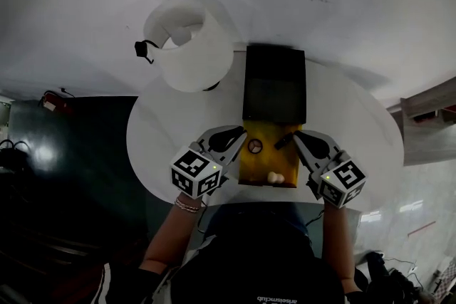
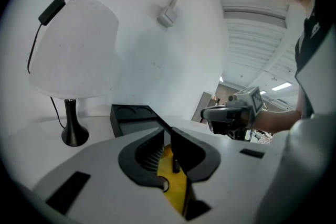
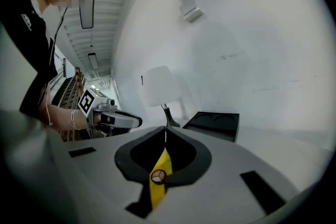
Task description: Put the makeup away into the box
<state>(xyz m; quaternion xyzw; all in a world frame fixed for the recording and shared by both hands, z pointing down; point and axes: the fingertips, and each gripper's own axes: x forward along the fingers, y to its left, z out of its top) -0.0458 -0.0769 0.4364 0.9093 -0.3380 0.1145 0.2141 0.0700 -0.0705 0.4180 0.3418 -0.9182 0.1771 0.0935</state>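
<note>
Though apart, both grippers (image 1: 239,135) (image 1: 296,137) angled inward

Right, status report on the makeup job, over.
Left gripper slightly apart, grip unclear; right gripper shut, nothing seen held. Round makeup piece lies on yellow tray before black box. Nothing blocking.

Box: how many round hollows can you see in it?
2. Both lie at the far end of the box, side by side: one hollow nearer the lamp, the other hollow beside it. The box's near part is partly covered, so more may be hidden.
</note>
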